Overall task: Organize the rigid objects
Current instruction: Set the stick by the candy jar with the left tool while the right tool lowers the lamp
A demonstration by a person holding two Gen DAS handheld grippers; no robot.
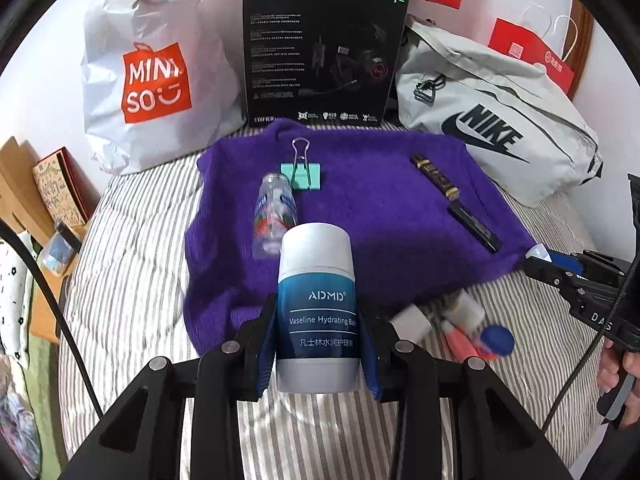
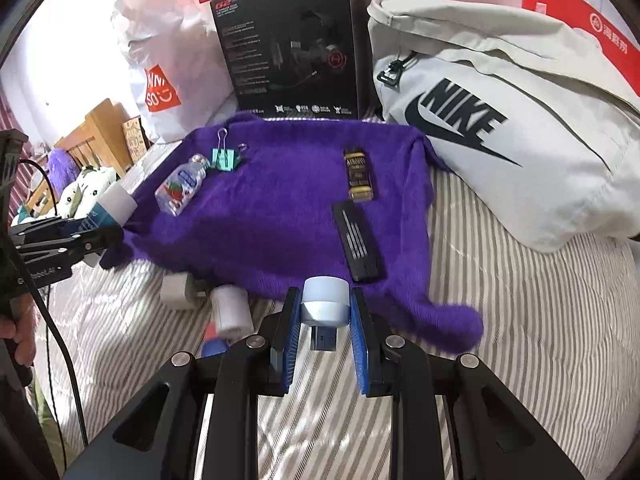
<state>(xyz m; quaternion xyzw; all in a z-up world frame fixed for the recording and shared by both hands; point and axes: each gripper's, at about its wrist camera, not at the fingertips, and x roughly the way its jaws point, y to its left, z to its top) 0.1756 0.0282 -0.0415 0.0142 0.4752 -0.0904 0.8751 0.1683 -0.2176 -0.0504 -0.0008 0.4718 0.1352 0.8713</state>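
While balm tube [image 1: 316,312] sits between jaws

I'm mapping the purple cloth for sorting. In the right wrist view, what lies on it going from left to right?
Clear plastic bottle → green binder clip → gold-and-black box → flat black case.

Black angular gripper frames with silver round screws, blue ribbed fingers [image 2: 291,340] and trailing black cables.
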